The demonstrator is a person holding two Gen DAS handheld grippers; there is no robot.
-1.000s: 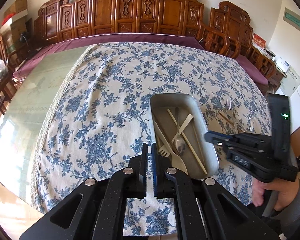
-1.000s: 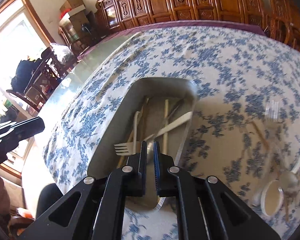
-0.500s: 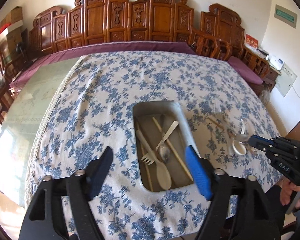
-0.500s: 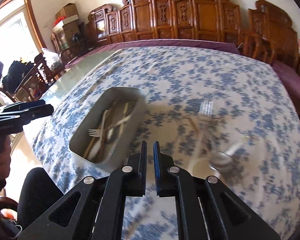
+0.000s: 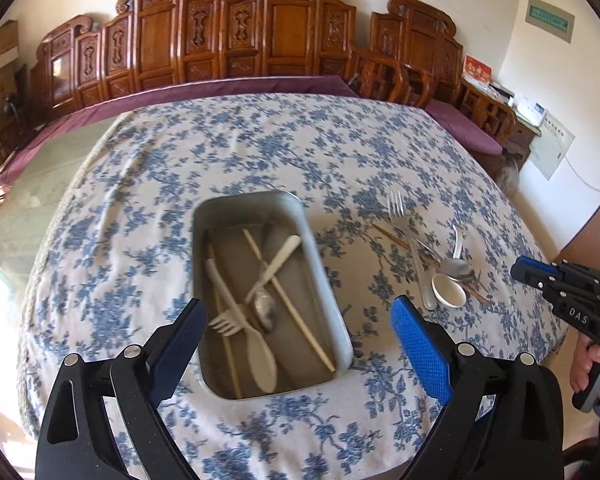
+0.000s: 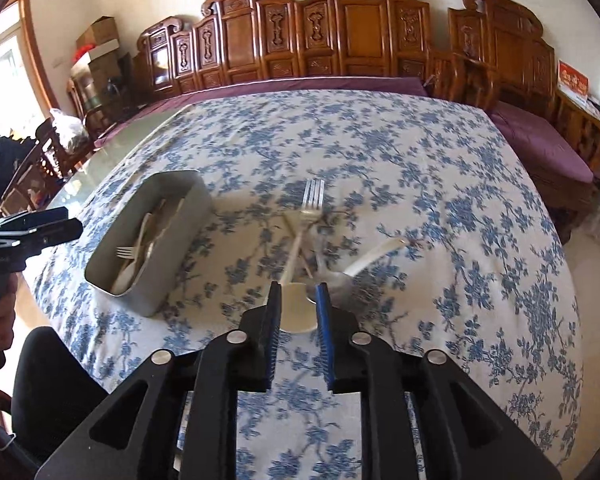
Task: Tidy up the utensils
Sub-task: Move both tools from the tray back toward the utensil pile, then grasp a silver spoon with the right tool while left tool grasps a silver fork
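A grey metal tray (image 5: 320, 264) (image 6: 180, 240) on the floral tablecloth holds a white fork (image 5: 224, 322), a cream spoon (image 5: 260, 356), a metal spoon (image 5: 264, 308) and chopsticks. Loose utensils lie to its right: a metal fork (image 5: 398, 208) (image 6: 312, 196), a white ceramic spoon (image 5: 448, 290) (image 6: 296, 312), a metal spoon (image 5: 458, 268) and a chopstick. My left gripper (image 5: 296, 320) is wide open above the tray's near end, empty. My right gripper (image 6: 298, 296) is partly open, its fingers on either side of the ceramic spoon's bowl, above it.
Carved wooden chairs (image 5: 284, 36) line the far side of the table. A bare glass tabletop (image 5: 32, 184) lies left of the cloth. A purple cushioned bench (image 6: 536, 148) stands at the right. The table's near edge is just below both grippers.
My left gripper opened wide and drew back from the tray. My right gripper swung from the tray to the loose utensils and opened partly over the ceramic spoon.
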